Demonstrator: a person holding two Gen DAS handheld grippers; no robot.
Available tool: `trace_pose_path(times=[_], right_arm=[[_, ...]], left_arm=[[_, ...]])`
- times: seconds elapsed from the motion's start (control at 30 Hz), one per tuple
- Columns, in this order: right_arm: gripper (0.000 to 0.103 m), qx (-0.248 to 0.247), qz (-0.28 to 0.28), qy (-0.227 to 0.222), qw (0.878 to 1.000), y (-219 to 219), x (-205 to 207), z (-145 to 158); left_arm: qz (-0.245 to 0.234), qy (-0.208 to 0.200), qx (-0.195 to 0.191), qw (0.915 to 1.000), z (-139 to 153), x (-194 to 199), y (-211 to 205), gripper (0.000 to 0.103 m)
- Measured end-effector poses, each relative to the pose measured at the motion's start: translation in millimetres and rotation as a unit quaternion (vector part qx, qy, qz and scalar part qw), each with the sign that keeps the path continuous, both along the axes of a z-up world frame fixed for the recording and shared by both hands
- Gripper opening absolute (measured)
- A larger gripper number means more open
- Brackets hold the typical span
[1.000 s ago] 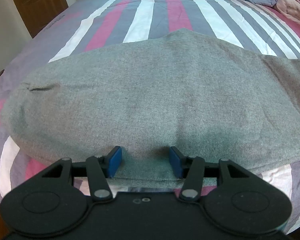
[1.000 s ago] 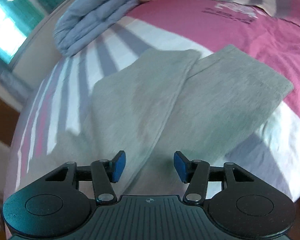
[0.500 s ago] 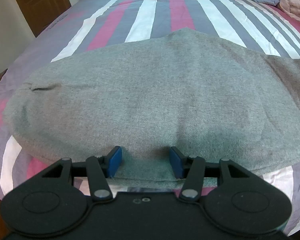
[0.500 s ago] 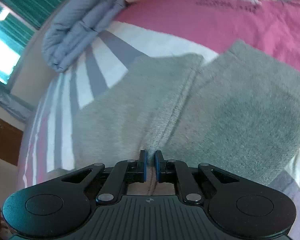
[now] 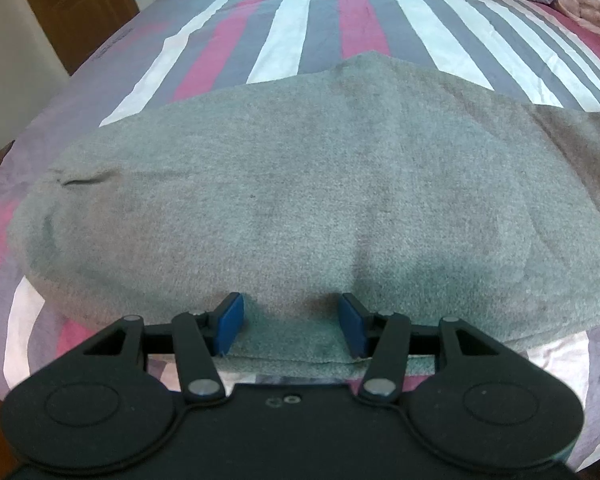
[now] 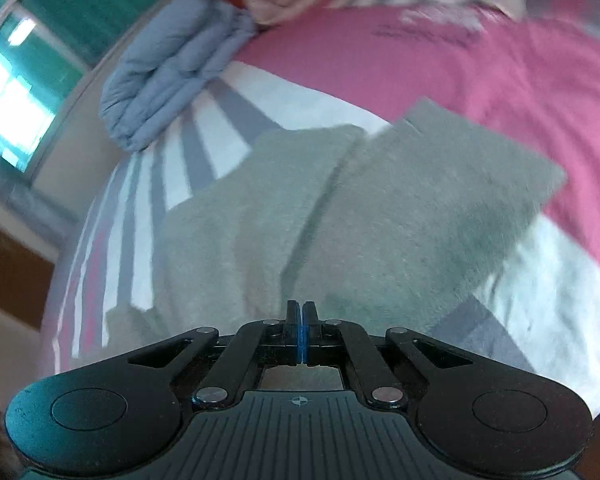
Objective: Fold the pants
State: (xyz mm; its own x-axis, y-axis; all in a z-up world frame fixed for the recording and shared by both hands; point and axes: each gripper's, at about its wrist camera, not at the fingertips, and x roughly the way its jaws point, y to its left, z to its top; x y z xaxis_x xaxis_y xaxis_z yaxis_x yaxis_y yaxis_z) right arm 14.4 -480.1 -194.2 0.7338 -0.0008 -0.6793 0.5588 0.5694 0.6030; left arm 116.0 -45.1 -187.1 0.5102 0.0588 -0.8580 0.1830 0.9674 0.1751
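Grey pants [image 5: 300, 200] lay on a striped bed [image 5: 324, 20]; the left tongs [image 5: 292, 326] stood apart at their edge, the right tongs [image 6: 302, 330] were pressed together, no cloth visibly pinched.

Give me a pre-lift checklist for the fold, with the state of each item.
1. Grey fleece pants flat on the striped bedsheet: ok.
2. Left tool pads astride the near edge, not closed: not ok.
3. Right tool shut: ok.
4. Fabric caught in right tool: cannot tell.
5. Both legs side by side: ok.
6. Blue quilt apart from the pants: ok.
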Motion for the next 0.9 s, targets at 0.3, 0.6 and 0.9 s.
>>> trace_pose_path(times=[0.3, 0.6, 0.9], right_arm=[[0.080, 0.005, -0.006, -0.029, 1.000, -17.8, 39.3, -4.2], [0.005, -0.057, 0.004, 0.045, 0.997, -7.0, 69.8, 15.4], [0.005, -0.239, 0.024, 0.072, 0.968, 42.7, 25.3, 81.4]], left_arm=[[-0.009, 0.010, -0.014, 0.9998, 1.8, 4.1, 6.2, 0.045], [-0.039, 0.048, -0.031, 0.9976, 5.0, 18.7, 13.7, 0.046], [-0.052, 0.042, -0.048, 0.9966, 2.8, 17.3, 19.3, 0.048]])
